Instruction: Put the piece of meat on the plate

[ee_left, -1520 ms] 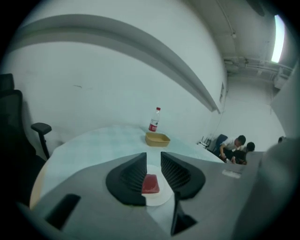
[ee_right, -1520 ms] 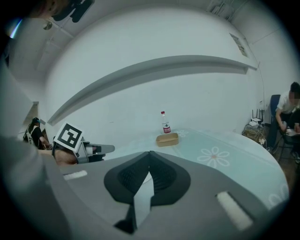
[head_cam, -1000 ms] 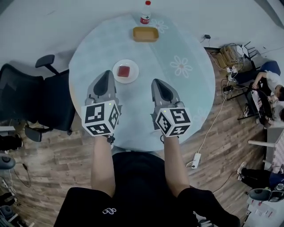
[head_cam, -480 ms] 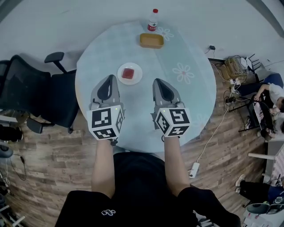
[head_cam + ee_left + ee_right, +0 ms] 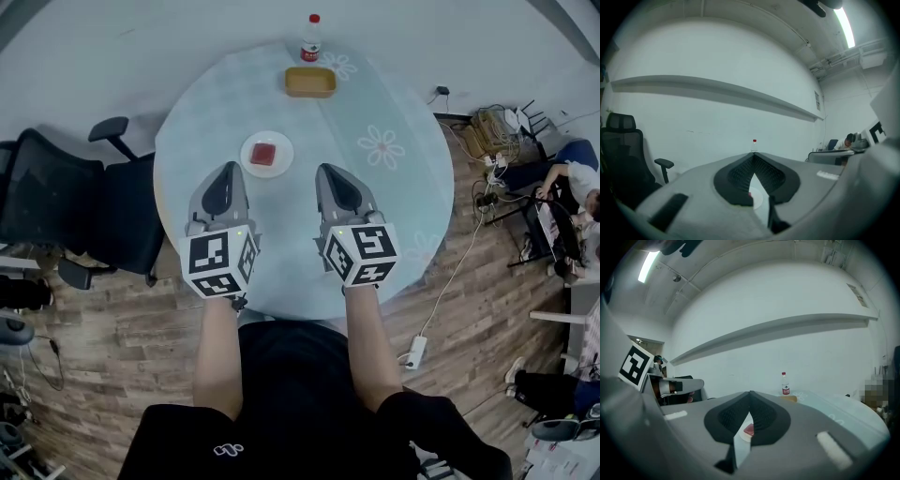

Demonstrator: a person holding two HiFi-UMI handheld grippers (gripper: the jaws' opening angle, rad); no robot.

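A red piece of meat (image 5: 264, 154) lies on a small white plate (image 5: 281, 142) on the round pale-blue table (image 5: 394, 197). My left gripper (image 5: 229, 167) hovers just short of the plate, to its near left, shut and empty. My right gripper (image 5: 328, 169) hangs level beside it, to the plate's near right, also shut and empty. In the left gripper view the shut tips (image 5: 753, 153) leave a slit below them, through which the plate (image 5: 758, 199) shows. The right gripper view shows the meat (image 5: 749, 430) below its shut tips (image 5: 750, 393).
A yellow tray (image 5: 310, 82) and a red-capped water bottle (image 5: 310, 37) stand at the table's far edge. A black office chair (image 5: 66, 216) is at the left. Cables, a power strip (image 5: 413, 339) and seated people are on the right.
My left gripper has drawn back a little from the plate toward the table's near side. The right gripper has stayed put. Both remain shut.
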